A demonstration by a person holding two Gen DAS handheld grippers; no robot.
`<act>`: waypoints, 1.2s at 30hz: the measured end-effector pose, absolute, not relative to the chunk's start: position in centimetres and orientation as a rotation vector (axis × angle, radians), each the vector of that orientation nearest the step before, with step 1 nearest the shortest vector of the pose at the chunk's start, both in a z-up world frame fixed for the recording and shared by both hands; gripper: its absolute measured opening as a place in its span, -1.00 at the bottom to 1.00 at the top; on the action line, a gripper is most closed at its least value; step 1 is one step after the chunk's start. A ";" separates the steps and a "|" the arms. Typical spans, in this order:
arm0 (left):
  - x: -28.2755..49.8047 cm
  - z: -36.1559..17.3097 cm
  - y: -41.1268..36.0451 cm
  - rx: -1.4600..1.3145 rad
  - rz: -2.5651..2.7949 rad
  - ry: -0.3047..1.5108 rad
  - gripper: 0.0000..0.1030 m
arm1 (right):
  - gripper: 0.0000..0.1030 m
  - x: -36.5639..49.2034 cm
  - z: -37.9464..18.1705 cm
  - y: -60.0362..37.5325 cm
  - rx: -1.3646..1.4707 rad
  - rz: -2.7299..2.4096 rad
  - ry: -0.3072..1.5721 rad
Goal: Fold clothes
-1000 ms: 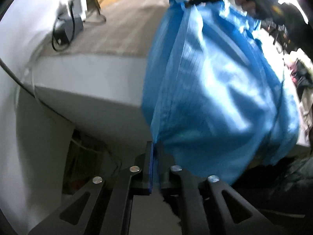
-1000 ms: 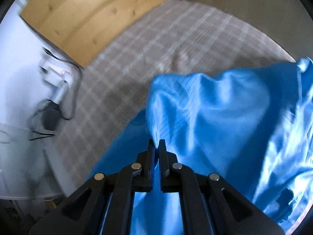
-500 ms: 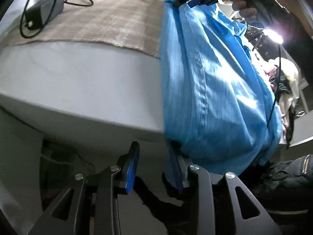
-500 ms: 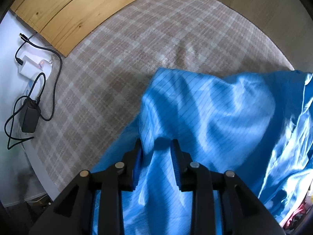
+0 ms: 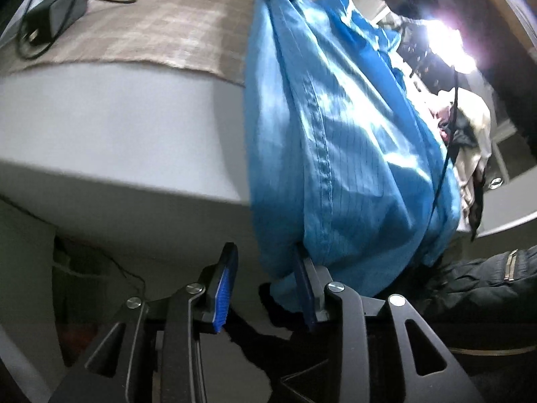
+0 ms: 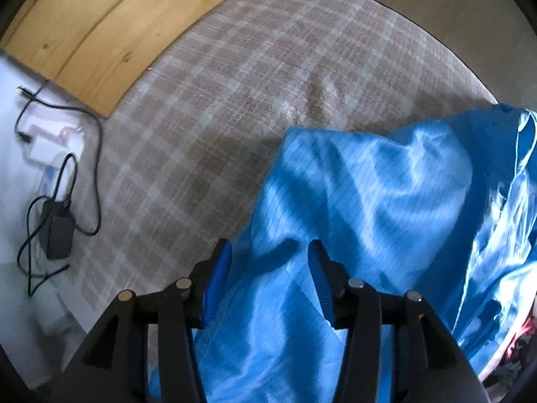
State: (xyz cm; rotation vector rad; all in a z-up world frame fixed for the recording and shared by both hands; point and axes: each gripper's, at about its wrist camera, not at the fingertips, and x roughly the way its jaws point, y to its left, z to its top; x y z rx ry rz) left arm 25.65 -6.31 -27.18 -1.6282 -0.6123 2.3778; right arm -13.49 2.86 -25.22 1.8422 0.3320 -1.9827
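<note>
Garment point(image 6: 369, 201): blue, draped over the bed's near edge, part on the plaid cover point(image 6: 251, 84), part hanging down the bed's side point(image 5: 335, 151).
Left gripper point(image 5: 265, 282): jaws parted; the hanging hem brushes the right-hand finger, not pinched.
Right gripper point(image 6: 268, 275): pointing down over the garment, jaws opening, cloth below them, not clamped.
Charger point(image 6: 58, 231): black, cable looped, at the bed's left edge.

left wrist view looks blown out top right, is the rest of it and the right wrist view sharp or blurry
Left wrist view: a glare washes out the upper right; the blue garment is soft with motion blur and the space under the bed is dark. Right wrist view: evenly lit, plaid cover fairly crisp, the charger at the left edge smeared, fisheye bending the wooden board.
</note>
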 end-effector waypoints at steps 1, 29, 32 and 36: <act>25.6 -26.8 -6.1 -1.635 2.377 -0.593 -0.37 | -0.09 -13.5 -25.5 2.8 1.859 -1.985 0.335; 24.6 -26.5 -3.9 -1.564 2.386 -0.601 -0.96 | -0.93 -10.8 -25.9 6.6 1.798 -1.994 0.338; 25.7 -23.9 -2.7 -1.547 2.452 -0.528 -0.97 | -0.94 -10.5 -24.8 8.7 1.756 -1.987 0.266; 26.8 -20.1 -0.7 -1.506 2.531 -0.438 -0.97 | -0.94 -10.1 -22.6 13.3 1.701 -1.997 0.169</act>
